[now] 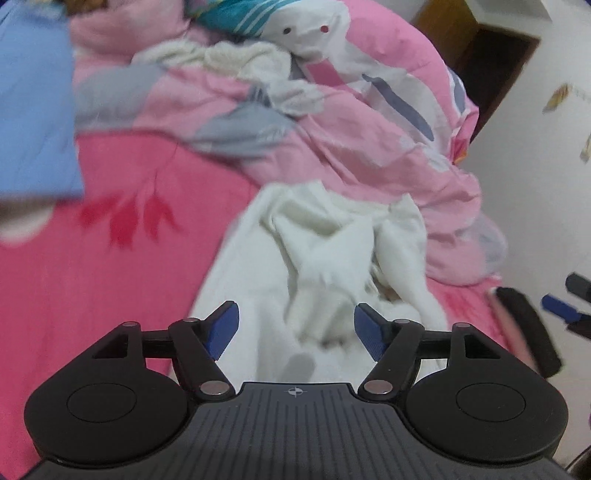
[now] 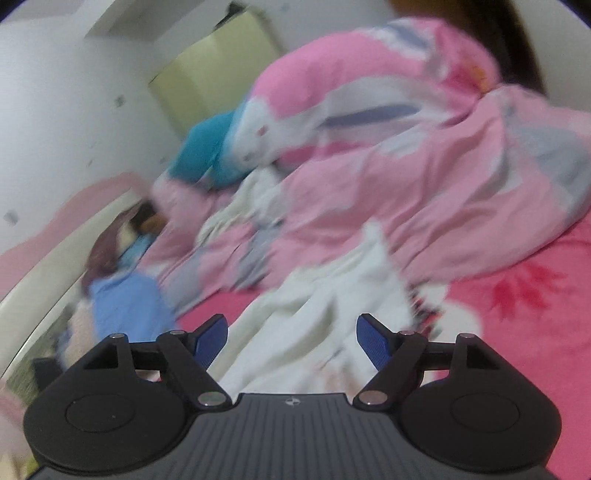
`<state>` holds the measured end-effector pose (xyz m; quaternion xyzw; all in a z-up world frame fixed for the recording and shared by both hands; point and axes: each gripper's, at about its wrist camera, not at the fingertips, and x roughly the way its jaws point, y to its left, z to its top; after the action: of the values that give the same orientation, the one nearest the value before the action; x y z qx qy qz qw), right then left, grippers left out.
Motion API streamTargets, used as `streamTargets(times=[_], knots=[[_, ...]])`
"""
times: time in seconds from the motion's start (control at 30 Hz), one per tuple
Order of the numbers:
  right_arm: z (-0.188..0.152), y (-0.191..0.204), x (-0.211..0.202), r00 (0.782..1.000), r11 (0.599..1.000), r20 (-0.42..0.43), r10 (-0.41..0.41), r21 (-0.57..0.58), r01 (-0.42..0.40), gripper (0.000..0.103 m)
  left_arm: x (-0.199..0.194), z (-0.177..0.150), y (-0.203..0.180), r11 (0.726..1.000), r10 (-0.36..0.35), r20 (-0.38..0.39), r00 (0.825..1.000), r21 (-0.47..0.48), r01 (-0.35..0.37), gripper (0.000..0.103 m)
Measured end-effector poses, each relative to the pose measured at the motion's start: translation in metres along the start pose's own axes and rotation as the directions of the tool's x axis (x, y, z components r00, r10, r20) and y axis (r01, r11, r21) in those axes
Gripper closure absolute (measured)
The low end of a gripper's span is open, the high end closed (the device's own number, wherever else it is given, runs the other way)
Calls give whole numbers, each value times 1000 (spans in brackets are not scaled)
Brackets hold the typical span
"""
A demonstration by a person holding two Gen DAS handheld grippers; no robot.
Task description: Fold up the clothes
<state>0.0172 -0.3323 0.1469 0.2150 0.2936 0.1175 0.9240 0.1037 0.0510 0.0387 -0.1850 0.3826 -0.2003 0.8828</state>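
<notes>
A crumpled white garment lies on the pink bed sheet, in front of my left gripper. That gripper is open, its blue pads apart above the cloth with nothing pressed between them. In the right wrist view the same white garment lies spread ahead of my right gripper, which is also open and holds nothing. Both views are blurred. The right gripper's blue fingertip shows at the right edge of the left wrist view.
A bunched pink, white and grey quilt fills the bed behind the garment. A light blue cloth lies at the left, also light blue cloth. A teal striped piece lies on top. White wall stands at the right.
</notes>
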Motion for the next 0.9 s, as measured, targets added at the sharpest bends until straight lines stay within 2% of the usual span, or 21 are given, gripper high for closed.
streamTargets(times=[0.17, 0.33, 0.43, 0.53, 0.57, 0.63, 0.67, 0.7, 0.77, 0.83, 0.9], knots=[[-47, 42, 24, 993, 996, -115, -32, -87, 22, 24, 2, -31, 22, 998, 51, -40, 998, -34, -53, 34], [-108, 71, 49, 990, 969, -116, -77, -244, 46, 26, 2, -37, 35, 989, 145, -10, 989, 9, -145, 34], [-144, 94, 60, 991, 908, -71, -110, -412, 72, 31, 11, -40, 39, 981, 187, -12, 982, 56, -186, 34], [-173, 116, 74, 991, 811, -13, -134, -576, 102, 40, 21, -43, 47, 982, 186, -53, 981, 44, -184, 34], [-179, 120, 79, 990, 789, 0, -140, -605, 112, 41, 22, -43, 48, 982, 186, -47, 981, 47, -183, 34], [-187, 124, 90, 988, 752, 18, -153, -646, 128, 50, 23, -44, 46, 981, 187, -32, 982, 69, -184, 36], [-188, 122, 96, 987, 750, 15, -160, -648, 132, 59, 23, -45, 45, 979, 189, -26, 982, 76, -187, 40], [-187, 119, 100, 986, 759, 8, -165, -638, 132, 73, 24, -47, 43, 978, 195, -20, 981, 86, -192, 47], [-184, 111, 99, 988, 799, -3, -153, -589, 122, 92, 24, -49, 42, 973, 208, -8, 978, 103, -207, 55], [-179, 102, 87, 993, 846, 13, -120, -523, 109, 94, 24, -48, 43, 973, 210, 1, 978, 99, -209, 66], [-175, 95, 65, 995, 874, 45, -91, -476, 101, 94, 23, -46, 47, 975, 211, 8, 977, 75, -211, 81]])
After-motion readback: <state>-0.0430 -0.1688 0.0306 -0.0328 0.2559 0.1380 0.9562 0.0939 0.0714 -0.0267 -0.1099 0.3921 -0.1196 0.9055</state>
